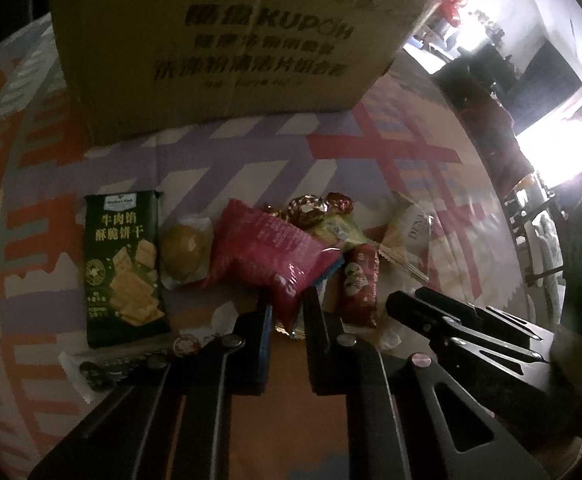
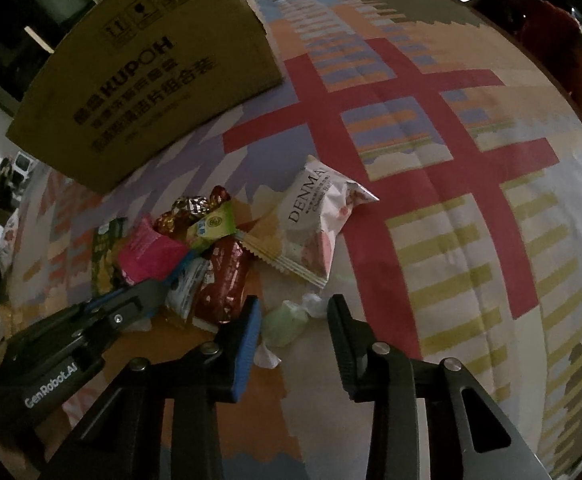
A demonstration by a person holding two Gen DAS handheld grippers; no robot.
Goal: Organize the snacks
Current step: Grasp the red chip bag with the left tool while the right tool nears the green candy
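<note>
A pile of snacks lies on the patterned cloth. My left gripper is closed around the near end of a pink packet, which sits between its jaws. Beside it lie a dark green cracker pack, a round pastry, foil candies and a red bar. My right gripper is open, its jaws either side of a pale green wrapped candy. A white DENMA bag lies just beyond it. The left gripper also shows in the right wrist view.
A large brown KUPOH cardboard box stands behind the pile; it also shows in the right wrist view. The cloth with red crossing bands stretches to the right. Dark furniture and a bright window lie past the table's right edge.
</note>
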